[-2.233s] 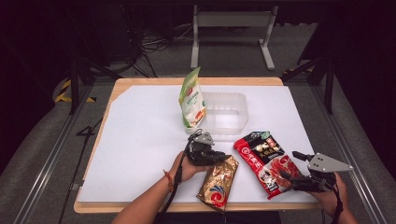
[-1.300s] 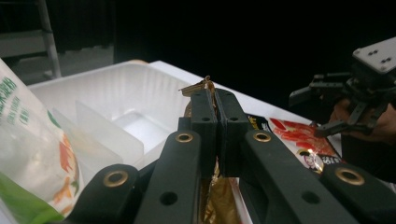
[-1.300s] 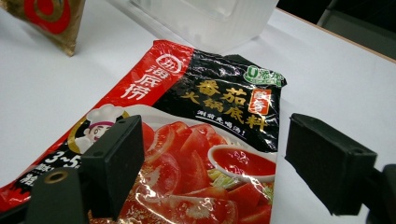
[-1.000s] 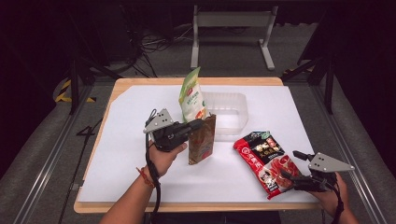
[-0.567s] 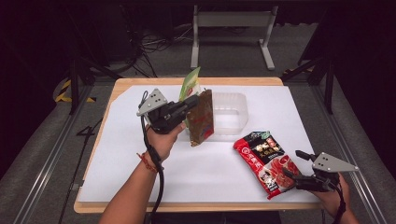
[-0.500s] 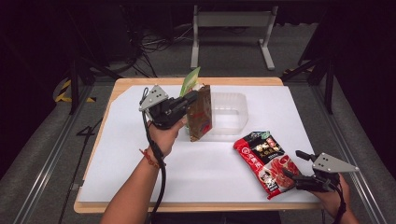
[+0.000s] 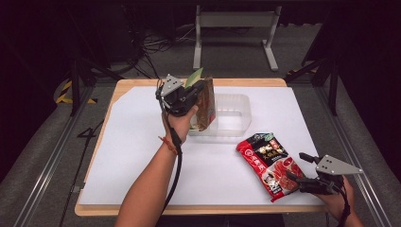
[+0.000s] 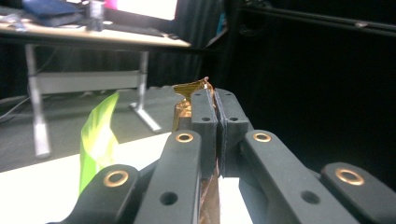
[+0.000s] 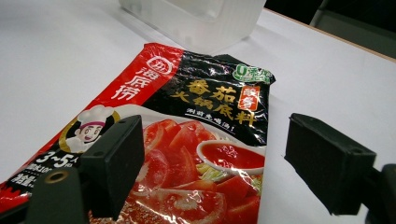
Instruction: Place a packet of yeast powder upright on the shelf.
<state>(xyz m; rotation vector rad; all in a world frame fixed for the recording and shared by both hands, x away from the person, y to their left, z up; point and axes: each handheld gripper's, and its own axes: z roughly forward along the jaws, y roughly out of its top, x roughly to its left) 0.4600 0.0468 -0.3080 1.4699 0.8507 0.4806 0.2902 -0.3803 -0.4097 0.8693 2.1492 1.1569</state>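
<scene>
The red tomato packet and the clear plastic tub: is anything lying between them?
No. In the high view, bare white table cover separates the red tomato packet from the clear plastic tub; the right gripper view shows the same gap.

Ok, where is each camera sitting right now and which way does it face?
High view: fixed above the near side, looking forward and down on the table; both forearms, left tool and right tool show.
Left gripper view: rides the left tool, looking level past the table's far edge; its jaws pinch the brown packet.
Right gripper view: rides the right tool, low over the red packet, jaws apart.
Shared: high and right views both show the red packet and clear tub.
</scene>
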